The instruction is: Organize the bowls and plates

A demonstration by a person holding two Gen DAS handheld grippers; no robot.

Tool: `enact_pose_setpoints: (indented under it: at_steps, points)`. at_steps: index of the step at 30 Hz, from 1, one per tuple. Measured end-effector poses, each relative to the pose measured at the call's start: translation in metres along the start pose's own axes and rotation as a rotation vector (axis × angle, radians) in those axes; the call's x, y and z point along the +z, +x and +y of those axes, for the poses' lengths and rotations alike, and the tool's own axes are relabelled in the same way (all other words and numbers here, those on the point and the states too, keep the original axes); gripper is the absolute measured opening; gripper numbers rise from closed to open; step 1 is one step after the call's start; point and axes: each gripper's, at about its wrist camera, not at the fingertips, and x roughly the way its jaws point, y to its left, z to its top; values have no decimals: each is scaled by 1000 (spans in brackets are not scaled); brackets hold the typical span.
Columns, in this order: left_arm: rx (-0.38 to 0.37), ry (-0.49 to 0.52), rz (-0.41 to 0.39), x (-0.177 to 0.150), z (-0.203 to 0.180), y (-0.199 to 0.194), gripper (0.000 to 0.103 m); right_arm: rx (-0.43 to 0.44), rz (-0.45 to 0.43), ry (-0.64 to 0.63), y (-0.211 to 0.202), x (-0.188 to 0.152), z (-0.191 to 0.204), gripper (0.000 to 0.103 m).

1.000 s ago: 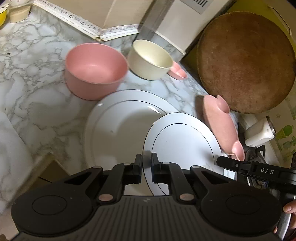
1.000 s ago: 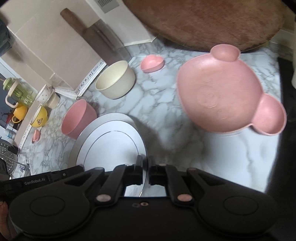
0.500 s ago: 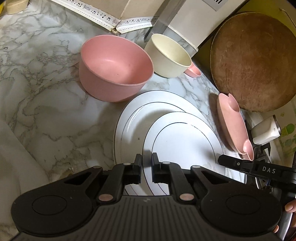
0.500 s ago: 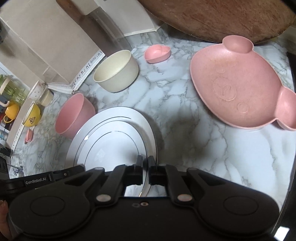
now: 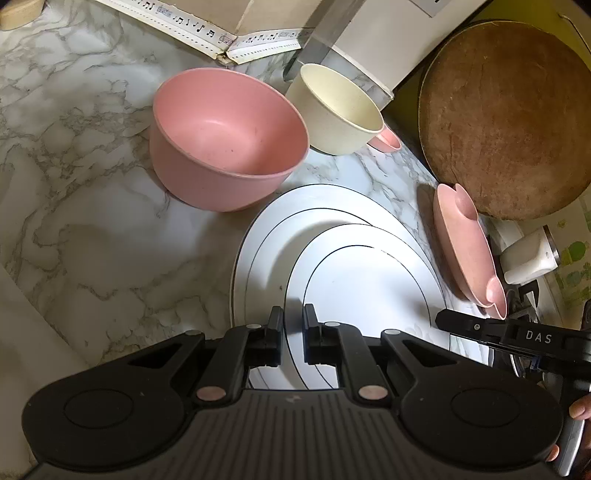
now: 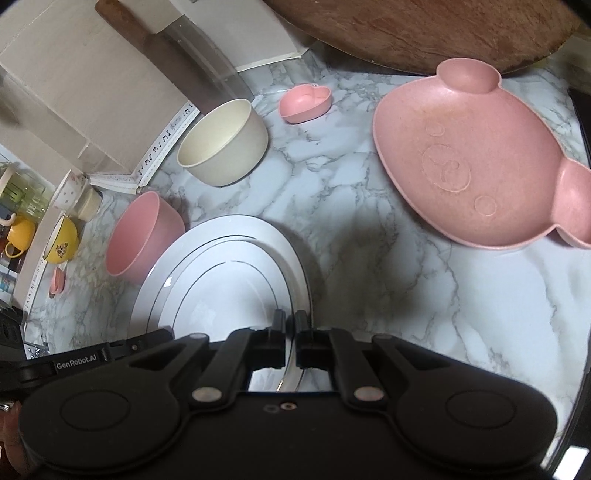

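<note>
Marble counter [image 5: 92, 229] carries white plates [image 5: 332, 236] and pink bowl [image 5: 225, 136].

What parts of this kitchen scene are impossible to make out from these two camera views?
- Small white plate: near edge hidden behind the left hand-held gripper, left view.
- Heart-shaped pink dish: mostly behind the cream bowl, left view.
- Round wooden board: cut off by the top edge, right view.
- Yellow mug: print too small, right view.
</note>
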Motion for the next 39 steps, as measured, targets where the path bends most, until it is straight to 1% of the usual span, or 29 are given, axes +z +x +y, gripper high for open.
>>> enact_pose_setpoints:
  at_steps: [19,25,28,33,39]
  points:
    - [-13,3,38,6,6,1,9,50,9,34,6,-1,-9,4]
    - [0,41,40,5,0,0,9,44,10,18,6,-1,-7,5]
    - [5,48,32,4,-2,-4,9,41,12,14,7,0,-7,5]
    - [42,69,-11,5,-3,-17,9,27,21,-7,12,-1,-2,5]
    - [51,75,-43,6,-3,-23,9,-22,26,-84,16,-3,12,7]
